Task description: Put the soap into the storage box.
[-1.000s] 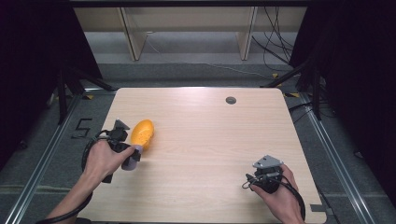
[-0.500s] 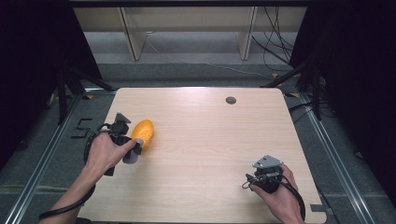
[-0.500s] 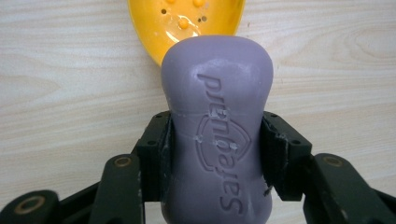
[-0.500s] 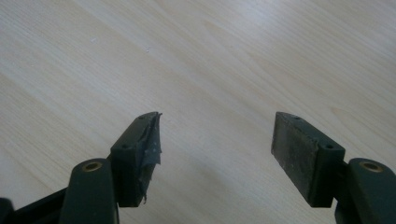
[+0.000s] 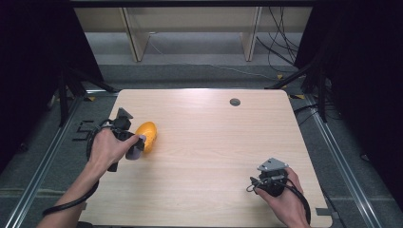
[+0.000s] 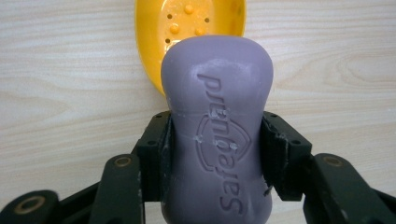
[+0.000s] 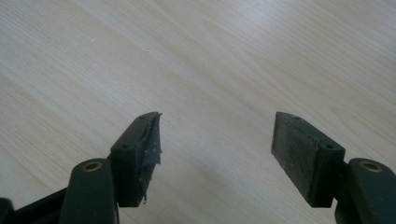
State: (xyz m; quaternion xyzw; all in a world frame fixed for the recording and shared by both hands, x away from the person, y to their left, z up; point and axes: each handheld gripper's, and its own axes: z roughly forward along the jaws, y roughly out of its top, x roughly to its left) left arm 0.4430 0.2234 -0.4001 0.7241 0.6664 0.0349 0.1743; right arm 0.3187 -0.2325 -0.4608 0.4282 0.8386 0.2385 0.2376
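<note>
A: Left gripper (image 6: 217, 154) is pinching the purple soap bar (image 6: 217, 126) by its long sides, embossed face up, so it can't swivel.

B: And the yellow soap dish (image 6: 187, 32) lies just past the bar's far end, likely its destination.

A: Right gripper (image 7: 215, 140) is spread, empty, parked well apart over the table (image 7: 233, 56).

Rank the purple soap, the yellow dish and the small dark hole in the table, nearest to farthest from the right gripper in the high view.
From the right gripper:
1. Dark hole, at the table's far edge.
2. Yellow dish, on the table's left side.
3. Purple soap, clamped in the left gripper, barely farther than the dish.
</note>
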